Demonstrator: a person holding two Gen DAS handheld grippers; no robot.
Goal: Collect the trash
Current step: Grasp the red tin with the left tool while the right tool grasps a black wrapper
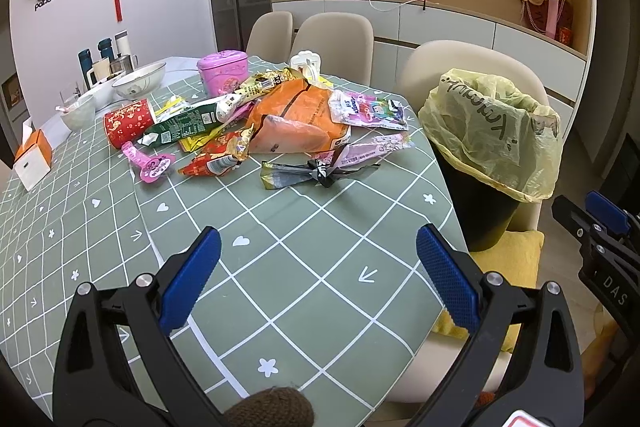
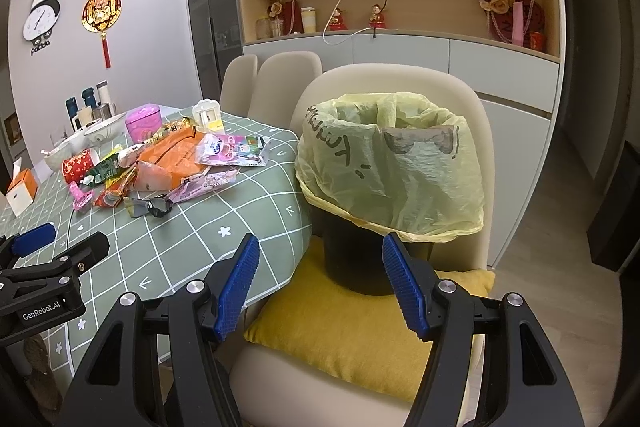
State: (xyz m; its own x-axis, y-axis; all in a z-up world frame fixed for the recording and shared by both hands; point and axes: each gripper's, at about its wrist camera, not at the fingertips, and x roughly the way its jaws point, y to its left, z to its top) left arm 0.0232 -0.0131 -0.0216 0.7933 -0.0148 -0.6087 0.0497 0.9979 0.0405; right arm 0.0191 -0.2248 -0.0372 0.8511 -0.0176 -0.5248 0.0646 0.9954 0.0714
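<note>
A heap of empty wrappers [image 1: 280, 123] [image 2: 176, 163] lies on the green checked tablecloth [image 1: 280, 267], with an orange bag, a red paper cup [image 1: 128, 123] and a dark crumpled wrapper [image 1: 316, 173] nearest me. A black bin lined with a yellow bag [image 1: 492, 143] [image 2: 392, 171] stands on a yellow cushion on a chair beside the table. My left gripper [image 1: 318, 251] hangs open over the bare cloth, short of the heap. My right gripper [image 2: 320, 259] is open in front of the bin, holding nothing.
Bowls [image 1: 138, 81], flasks and a pink tin [image 1: 222, 71] stand behind the heap. An orange tissue box [image 1: 32, 159] sits at the table's left. Beige chairs [image 1: 332, 43] line the far side, with shelving behind.
</note>
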